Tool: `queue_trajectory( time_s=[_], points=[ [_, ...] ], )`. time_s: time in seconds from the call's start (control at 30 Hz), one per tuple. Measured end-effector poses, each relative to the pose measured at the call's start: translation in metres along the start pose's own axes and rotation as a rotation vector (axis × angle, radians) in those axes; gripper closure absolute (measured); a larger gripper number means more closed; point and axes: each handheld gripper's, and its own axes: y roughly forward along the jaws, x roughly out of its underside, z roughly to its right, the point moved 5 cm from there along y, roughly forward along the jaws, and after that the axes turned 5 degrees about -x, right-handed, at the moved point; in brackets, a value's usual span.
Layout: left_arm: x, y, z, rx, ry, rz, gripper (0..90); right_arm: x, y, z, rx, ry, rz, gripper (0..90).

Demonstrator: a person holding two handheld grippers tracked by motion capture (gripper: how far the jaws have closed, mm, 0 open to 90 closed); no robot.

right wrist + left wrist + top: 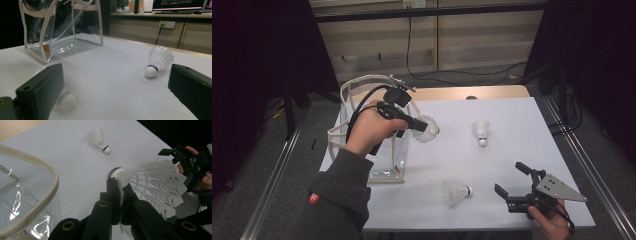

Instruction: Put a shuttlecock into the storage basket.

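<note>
Left tongs (pixel 416 123): clenched on a shuttlecock (pixel 427 129), pinching the edge of its white feather skirt; raised above the counter (pixel 512 107), just beside the top of the bag (pixel 343 95), cork end pointing away from the hand (pixel 367 127).

Held shuttlecock, left gripper view (pixel 152 182): skirt fans out to the right of the black jaws, cork with blue band near the tips.

Right tongs (pixel 512 181): released, jaws wide apart with nothing between them, low at the near right corner of the counter.

Bag: clear plastic with cream trim and handles, upright at the left of the counter.

Second shuttlecock (pixel 482 133): lying on the counter, far right of centre, cork toward the near edge.

Third shuttlecock (pixel 457 192): lying near the front edge, cork toward the right tongs, close to them but apart.
</note>
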Motion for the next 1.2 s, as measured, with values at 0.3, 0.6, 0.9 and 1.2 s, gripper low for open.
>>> queue_trajectory(
  time_s=[0.3, 0.6, 0.9, 1.2],
  points=[
    [-0.002, -0.004, -0.005, -0.009, -0.015, -0.007, 89.2, 0.0, 0.0, 0.0, 0.0, 0.0, -0.002, 0.1],
    [-0.005, -0.01, -0.009, -0.029, -0.031, 0.008, 89.2, -0.001, 0.0, -0.001, 0.0, 0.001, 0.006, 0.1],
    [-0.008, -0.015, -0.015, -0.046, -0.035, 0.012, 89.3, 0.0, 0.0, 0.0, 0.0, 0.002, 0.002, 0.1],
    [-0.011, -0.02, -0.022, -0.059, -0.063, 0.027, 89.3, -0.001, 0.0, -0.001, -0.001, 0.005, 0.005, 0.1]
  ],
)
